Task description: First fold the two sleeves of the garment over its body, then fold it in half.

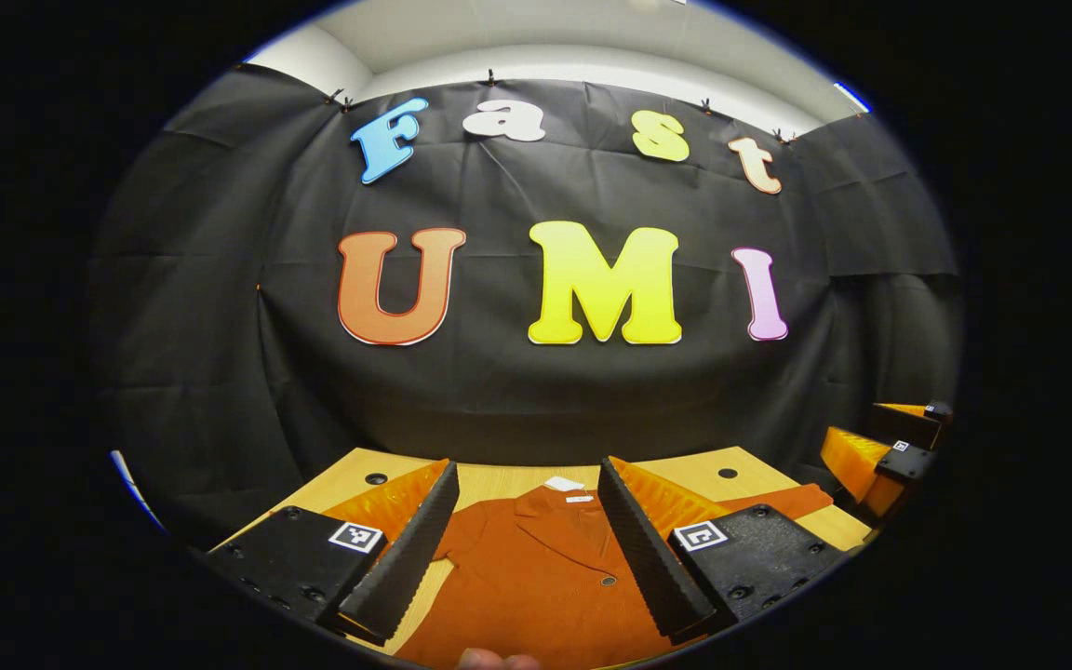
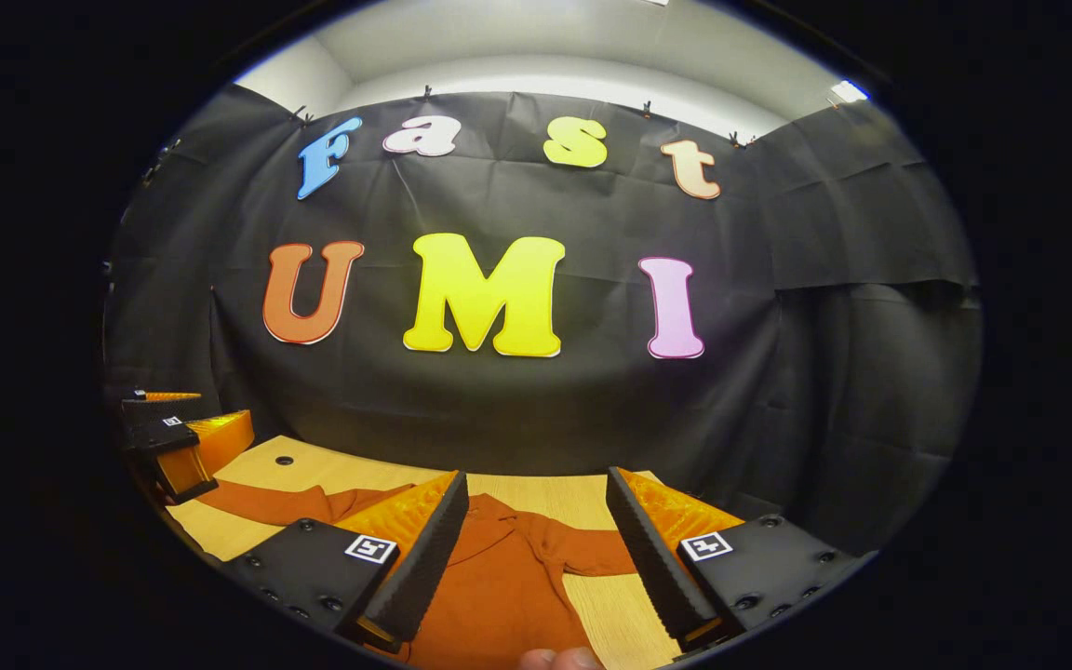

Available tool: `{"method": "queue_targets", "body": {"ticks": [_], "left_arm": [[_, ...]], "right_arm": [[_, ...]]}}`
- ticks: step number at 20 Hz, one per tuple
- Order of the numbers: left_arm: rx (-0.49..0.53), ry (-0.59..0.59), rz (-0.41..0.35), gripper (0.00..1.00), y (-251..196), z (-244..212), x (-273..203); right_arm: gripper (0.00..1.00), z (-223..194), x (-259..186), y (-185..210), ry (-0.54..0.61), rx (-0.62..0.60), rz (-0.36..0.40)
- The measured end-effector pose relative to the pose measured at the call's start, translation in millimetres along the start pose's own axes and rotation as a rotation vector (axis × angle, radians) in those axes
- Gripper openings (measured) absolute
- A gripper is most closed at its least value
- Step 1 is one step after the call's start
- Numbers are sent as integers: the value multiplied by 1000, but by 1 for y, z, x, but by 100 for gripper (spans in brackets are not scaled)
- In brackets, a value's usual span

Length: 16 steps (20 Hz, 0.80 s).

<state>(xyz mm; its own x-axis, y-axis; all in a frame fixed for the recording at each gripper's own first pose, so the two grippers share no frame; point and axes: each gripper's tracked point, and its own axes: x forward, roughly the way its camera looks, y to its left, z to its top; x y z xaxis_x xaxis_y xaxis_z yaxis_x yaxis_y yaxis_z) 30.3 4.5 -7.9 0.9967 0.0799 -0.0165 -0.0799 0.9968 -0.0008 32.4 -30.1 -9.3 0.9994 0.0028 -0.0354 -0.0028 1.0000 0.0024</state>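
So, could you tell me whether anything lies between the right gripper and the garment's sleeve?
Nothing visible does. The right gripper hangs open above the garment, and the sleeve lies spread on bare table.

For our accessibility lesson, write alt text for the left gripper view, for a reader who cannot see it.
An orange shirt lies flat and unfolded on a wooden table, collar toward the far black cloth wall. The left gripper hangs above it, fingers spread; the right gripper shows at the right edge.

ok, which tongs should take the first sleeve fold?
Probably right: the right tongs hang open just above the shirt's sleeve. The left tongs, also open, face the collar.
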Motion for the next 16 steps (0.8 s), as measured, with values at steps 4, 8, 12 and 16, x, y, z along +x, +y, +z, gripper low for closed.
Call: {"method": "queue_targets", "body": {"ticks": [4,8,12,16], "left_arm": [[8,18,-8,98,-5,-5,1],[6,54,-49,98,-23,-17,5],[16,102,-84,98,-46,-30,11],[-5,181,-160,98,-79,-53,21]], "right_arm": [[95,-12,6,-17,38,47,-20],[95,-20,19,-52,78,83,-31],[95,-24,40,-108,113,94,-39],[94,-44,75,-180,203,85,-30]]}}
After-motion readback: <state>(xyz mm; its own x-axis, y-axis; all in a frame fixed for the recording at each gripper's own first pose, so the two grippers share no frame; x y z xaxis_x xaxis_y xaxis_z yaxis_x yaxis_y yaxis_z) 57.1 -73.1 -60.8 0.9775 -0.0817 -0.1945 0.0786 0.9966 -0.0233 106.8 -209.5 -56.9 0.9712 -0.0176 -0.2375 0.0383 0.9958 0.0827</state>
